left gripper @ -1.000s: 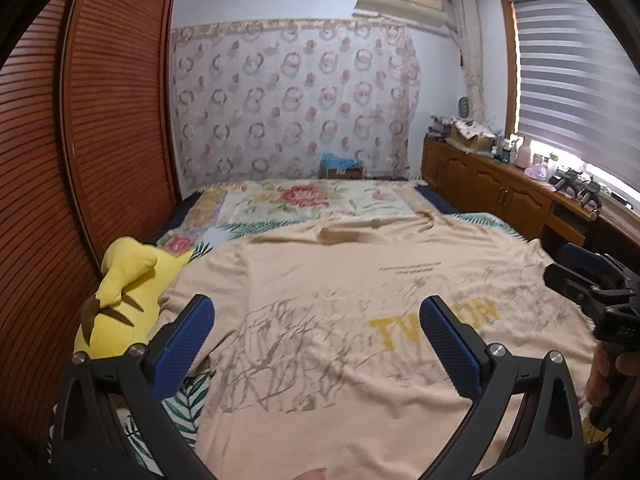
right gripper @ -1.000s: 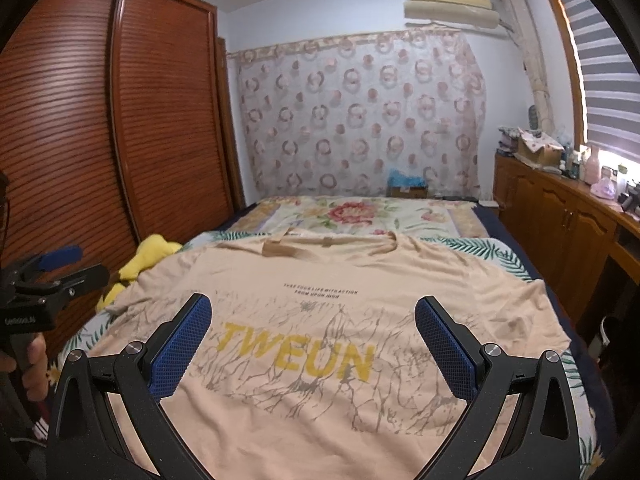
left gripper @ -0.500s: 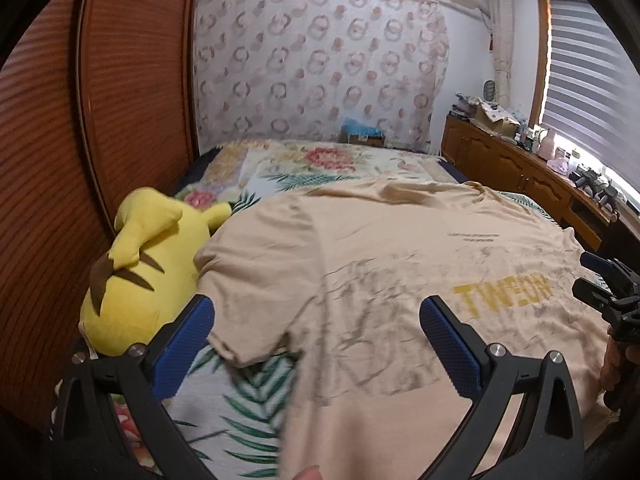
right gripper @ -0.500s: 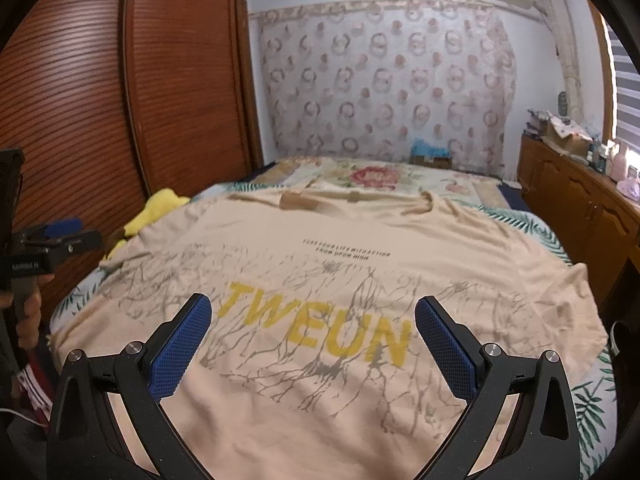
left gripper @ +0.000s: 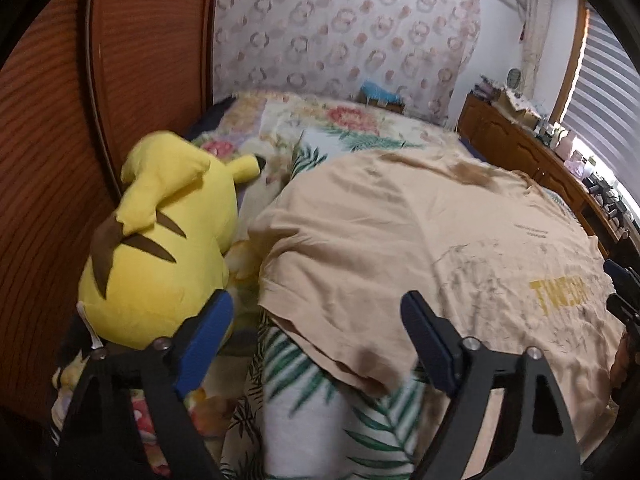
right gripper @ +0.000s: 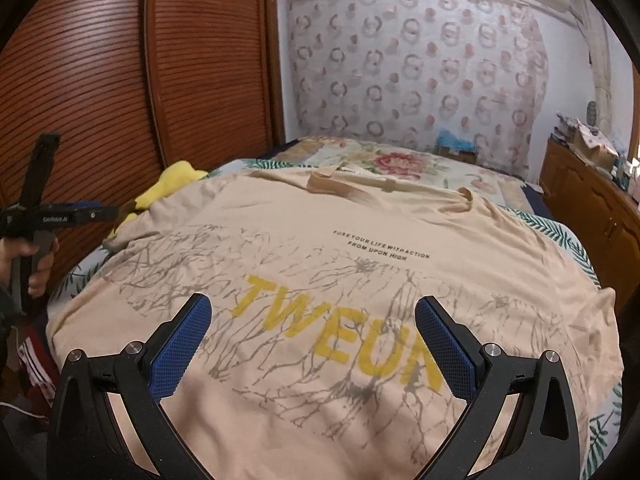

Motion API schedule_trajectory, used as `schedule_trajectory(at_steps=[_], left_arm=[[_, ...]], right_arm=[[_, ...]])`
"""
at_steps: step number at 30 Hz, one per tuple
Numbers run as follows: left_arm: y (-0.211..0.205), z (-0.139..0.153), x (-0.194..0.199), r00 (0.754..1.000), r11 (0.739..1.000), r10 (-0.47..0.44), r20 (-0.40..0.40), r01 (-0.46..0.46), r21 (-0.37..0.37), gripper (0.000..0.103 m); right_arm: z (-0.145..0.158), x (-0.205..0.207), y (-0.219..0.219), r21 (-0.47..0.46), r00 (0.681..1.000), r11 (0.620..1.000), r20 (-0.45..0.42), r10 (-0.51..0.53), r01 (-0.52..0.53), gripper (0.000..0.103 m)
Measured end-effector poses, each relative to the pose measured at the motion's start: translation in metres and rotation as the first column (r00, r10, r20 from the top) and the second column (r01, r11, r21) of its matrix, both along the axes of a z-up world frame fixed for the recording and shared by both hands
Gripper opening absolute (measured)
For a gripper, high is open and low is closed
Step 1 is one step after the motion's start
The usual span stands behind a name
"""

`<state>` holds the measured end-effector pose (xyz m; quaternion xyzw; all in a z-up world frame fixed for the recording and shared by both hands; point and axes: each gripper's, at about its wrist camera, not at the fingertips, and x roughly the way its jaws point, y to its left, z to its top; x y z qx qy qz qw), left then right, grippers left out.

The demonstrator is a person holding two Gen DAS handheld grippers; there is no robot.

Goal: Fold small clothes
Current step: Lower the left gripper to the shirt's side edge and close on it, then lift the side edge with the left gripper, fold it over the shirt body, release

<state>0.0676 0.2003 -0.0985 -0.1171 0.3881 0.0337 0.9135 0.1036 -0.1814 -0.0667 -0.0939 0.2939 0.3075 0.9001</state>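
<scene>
We are looking at a peach cotton T-shirt printed TWEUN in yellow (right gripper: pixel 320 280), lying spread flat over the floral-sheeted bed (left gripper: pixel 360 128). Our left hand-held gripper (left gripper: pixel 316 336) is hanging wide open above the shirt's sleeve edge, gripping nothing; only its view is showing the whole yellow plush toy (left gripper: pixel 160 248). Our right hand-held gripper (right gripper: pixel 312 340) is gaping empty above the lettering.

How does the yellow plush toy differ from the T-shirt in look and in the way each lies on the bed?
The plush toy is bright yellow with brown stripes; the T-shirt is pale beige with yellow letters and grey lines. The plush toy is thick and rounded, while the T-shirt is spread flat. The plush toy lies at the bed's edge beside the wardrobe; the T-shirt covers the bed's middle. Both rest on the floral bed, and neither is gripped.
</scene>
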Motion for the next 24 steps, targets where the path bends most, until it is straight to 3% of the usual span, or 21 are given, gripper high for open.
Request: schedule_trajectory(at_steps=[2,6,9,11,13,16,21,24], left_arm=[[0.011,-0.01,0.008,0.999,0.999,0.001,-0.037,-0.003,-0.047,0.079],[0.028,-0.026,0.017,0.996,0.99,0.007,-0.091,-0.02,-0.141,0.057],[0.031,-0.03,0.017,0.996,0.982,-0.017,-0.086,0.0,-0.189,0.05],[0.029,-0.027,0.016,0.997,0.982,-0.028,-0.069,0.015,-0.186,0.035],[0.026,-0.024,0.016,0.998,0.988,-0.03,-0.06,0.021,-0.154,0.017],[0.018,-0.015,0.014,0.999,0.998,-0.027,-0.039,0.025,-0.058,0.004],[0.0,0.008,0.008,0.998,0.996,-0.05,0.028,0.048,0.081,0.002],[-0.012,0.025,0.007,0.994,0.991,-0.079,0.078,0.07,0.112,0.001]], right_arm=[[0.0,0.004,0.004,0.004,1.0,1.0,-0.014,0.013,-0.013,0.103],[0.001,0.004,0.008,0.007,0.999,1.0,-0.018,0.029,-0.029,0.103],[0.0,0.001,0.011,0.004,0.999,0.999,-0.02,0.04,-0.04,0.103],[-0.002,0.0,0.012,-0.001,0.999,0.999,-0.024,0.044,-0.044,0.103],[-0.004,0.001,0.013,-0.005,0.999,0.999,-0.028,0.044,-0.044,0.103],[-0.005,0.002,0.012,-0.003,0.999,0.999,-0.035,0.041,-0.041,0.103],[-0.006,0.001,0.008,0.007,0.999,0.999,-0.037,0.035,-0.035,0.103],[-0.007,0.001,0.004,0.009,0.999,1.0,-0.042,0.027,-0.027,0.103]])
